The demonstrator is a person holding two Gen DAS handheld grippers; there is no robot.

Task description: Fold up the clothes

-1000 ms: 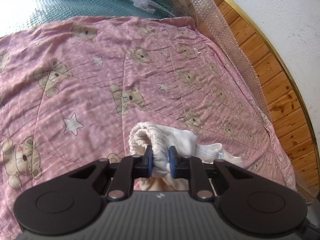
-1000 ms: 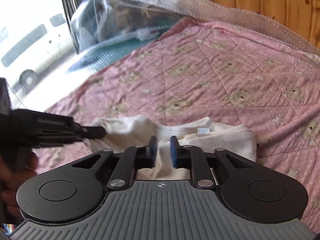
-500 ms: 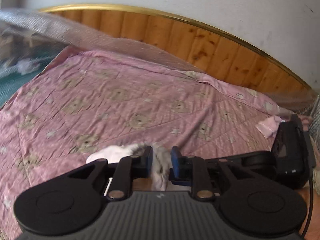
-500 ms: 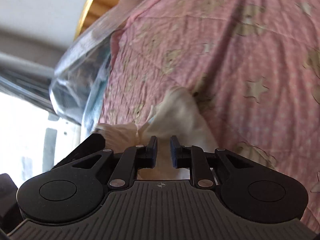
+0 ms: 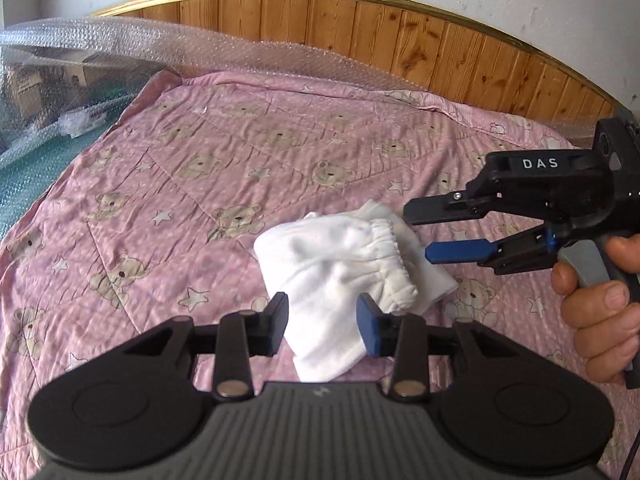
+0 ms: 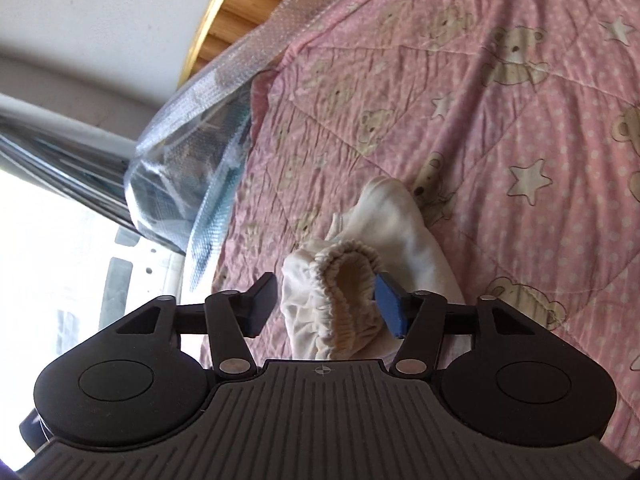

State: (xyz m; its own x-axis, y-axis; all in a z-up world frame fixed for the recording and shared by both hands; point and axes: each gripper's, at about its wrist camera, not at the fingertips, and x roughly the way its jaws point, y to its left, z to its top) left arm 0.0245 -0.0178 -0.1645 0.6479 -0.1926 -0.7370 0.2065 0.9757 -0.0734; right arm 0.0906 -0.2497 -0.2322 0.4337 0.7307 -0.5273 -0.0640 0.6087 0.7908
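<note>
Two grippers: both of yours stand with fingers spread wide, neither holding anything.
Left gripper (image 5: 322, 320): your fingers straddle the near end of the garment without pinching it.
Right gripper (image 6: 326, 306): your fingers are parted on either side of the gathered elastic opening; whether they touch the cloth, you cannot tell.
White garment (image 5: 340, 276): it lies bunched and folded over on the pink bear-print quilt (image 5: 180, 184), elastic hem turned toward your right gripper.
Your right hand (image 5: 600, 304): it grips the handle at the right edge of the left wrist view.
Wooden headboard (image 5: 400, 44): behind the quilt, with bubble wrap (image 5: 160, 46) draped along it.
</note>
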